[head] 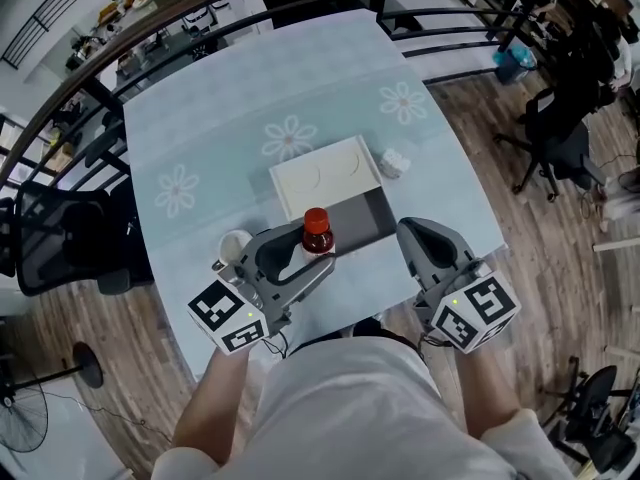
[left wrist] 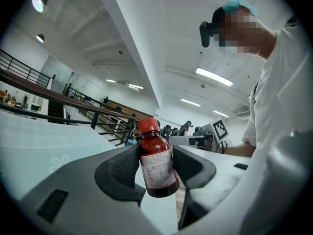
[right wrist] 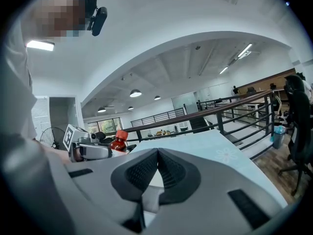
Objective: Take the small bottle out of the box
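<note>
A small dark-red bottle (head: 317,234) with a red cap is held upright in the air, and my left gripper (head: 300,253) is shut on it. The left gripper view shows that bottle (left wrist: 156,165) clamped between both pads, its label facing the camera. It hangs over the near left corner of the open grey box (head: 362,218), whose white lid (head: 325,175) lies flat behind it. My right gripper (head: 425,248) is shut with nothing in it, just right of the box. From the right gripper view the bottle (right wrist: 119,141) is at the left.
The pale blue table (head: 220,128) carries a white cup (head: 235,245) left of my left gripper and a small white object (head: 395,162) right of the lid. Office chairs (head: 60,233) stand at the table's left and far right, with railings behind.
</note>
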Tool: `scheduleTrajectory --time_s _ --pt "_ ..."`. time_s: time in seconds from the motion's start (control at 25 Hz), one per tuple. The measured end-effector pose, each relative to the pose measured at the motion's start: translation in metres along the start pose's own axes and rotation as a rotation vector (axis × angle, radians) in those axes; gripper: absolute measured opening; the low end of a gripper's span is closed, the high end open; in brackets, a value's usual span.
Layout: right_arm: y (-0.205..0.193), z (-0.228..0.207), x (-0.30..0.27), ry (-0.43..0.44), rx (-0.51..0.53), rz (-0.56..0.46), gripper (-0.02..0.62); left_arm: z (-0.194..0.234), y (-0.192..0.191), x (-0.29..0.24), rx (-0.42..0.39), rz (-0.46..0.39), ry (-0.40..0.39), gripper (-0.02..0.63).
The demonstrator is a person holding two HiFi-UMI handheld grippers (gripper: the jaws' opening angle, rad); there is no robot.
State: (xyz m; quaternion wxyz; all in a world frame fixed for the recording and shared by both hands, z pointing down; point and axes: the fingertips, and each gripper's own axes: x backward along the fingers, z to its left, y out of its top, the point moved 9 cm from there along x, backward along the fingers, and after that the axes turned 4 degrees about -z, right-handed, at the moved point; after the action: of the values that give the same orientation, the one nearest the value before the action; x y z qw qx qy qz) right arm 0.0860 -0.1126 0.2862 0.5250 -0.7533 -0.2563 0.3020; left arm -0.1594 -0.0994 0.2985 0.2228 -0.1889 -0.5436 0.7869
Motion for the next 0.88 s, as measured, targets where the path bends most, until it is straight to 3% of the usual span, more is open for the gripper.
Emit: scheduleTrajectory --time_s 0.88 --pt "0.012 0.028 -0.012 0.056 0.050 -0.017 0.021 -0.010 0.020 0.034 -0.054 -0.100 0.032 0.229"
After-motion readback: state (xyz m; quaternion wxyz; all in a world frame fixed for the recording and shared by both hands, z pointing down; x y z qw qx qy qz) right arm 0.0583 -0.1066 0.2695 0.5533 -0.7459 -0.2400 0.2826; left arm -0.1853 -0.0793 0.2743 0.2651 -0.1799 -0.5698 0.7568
